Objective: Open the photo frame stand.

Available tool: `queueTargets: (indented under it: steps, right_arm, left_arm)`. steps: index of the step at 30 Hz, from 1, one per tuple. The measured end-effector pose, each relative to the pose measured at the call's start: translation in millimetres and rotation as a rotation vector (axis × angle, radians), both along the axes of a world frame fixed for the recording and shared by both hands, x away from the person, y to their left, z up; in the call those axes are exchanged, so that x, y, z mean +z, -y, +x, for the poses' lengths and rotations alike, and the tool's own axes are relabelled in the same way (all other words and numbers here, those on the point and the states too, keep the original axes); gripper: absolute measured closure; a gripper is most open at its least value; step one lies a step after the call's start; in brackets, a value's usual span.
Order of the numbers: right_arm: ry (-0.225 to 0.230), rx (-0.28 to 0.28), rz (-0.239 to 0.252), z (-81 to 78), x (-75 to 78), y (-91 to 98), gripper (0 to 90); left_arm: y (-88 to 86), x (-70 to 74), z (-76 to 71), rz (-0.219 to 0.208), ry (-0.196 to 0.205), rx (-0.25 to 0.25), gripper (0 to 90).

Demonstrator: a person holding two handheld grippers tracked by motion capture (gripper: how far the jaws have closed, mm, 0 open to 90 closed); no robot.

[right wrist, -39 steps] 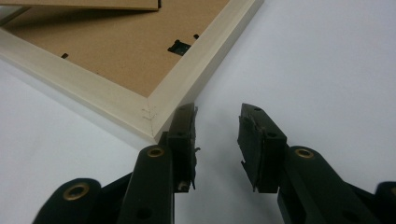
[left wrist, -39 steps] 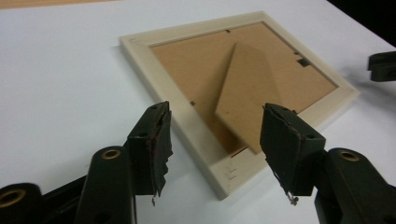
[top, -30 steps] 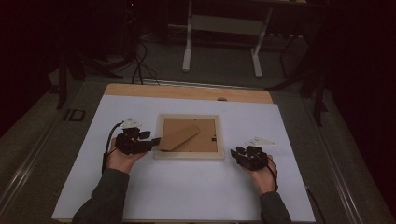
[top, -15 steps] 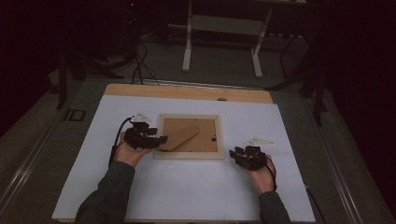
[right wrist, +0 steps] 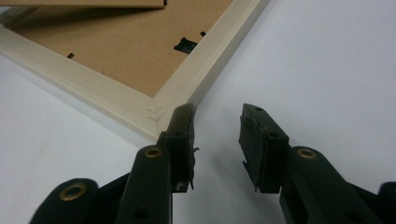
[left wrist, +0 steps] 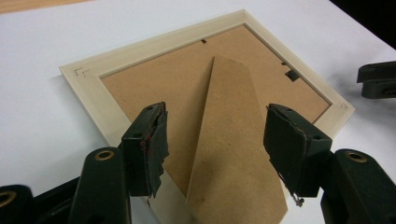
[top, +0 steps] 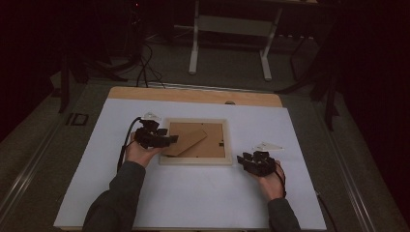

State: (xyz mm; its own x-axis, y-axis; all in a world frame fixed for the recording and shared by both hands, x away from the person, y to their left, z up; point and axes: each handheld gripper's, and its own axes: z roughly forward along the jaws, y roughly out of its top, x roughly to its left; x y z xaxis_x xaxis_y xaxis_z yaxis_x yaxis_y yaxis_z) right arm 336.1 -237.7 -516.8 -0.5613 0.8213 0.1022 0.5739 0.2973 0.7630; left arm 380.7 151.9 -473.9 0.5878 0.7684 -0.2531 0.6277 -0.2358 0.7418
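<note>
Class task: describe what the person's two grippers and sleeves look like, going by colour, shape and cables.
Both the left gripper and right gripper are black, with two blocky jaws, brass-ringed holes, a pale three-cornered top plate and a trailing black cable. The sleeves are dark grey.

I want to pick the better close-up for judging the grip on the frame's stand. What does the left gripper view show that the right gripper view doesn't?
Left gripper view: the brown easel stand lies between the open left gripper and its pads, neither pad pressing it; most of the backing board is in sight, and the other gripper's tip at the right edge.

Right gripper view: the right gripper, open with nothing between its jaws, sits just off the frame's corner joint; a black hanger clip appears close up.

Both: the pale wooden picture frame lying face down on the white table cover.
</note>
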Motion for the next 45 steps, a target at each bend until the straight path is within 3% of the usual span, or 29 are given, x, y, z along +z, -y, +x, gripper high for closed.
queueTargets:
  steps: [13,27,45]
  right_arm:
    - [0.000,0.004,-0.001,0.3,-0.3,-1.0,64.1]
    - [-0.001,0.014,-0.009,0.4,-1.3,-2.7,64.0]
    - [-0.004,0.018,-0.010,0.8,-2.3,-2.9,63.5]
  left_arm:
    - [7.0,-12.5,11.0,0.029,-0.047,0.007,39.9]
    - [19.8,-22.3,16.7,0.010,-0.103,-0.060,29.4]
    - [33.7,-31.4,17.1,0.057,-0.134,-0.121,27.3]
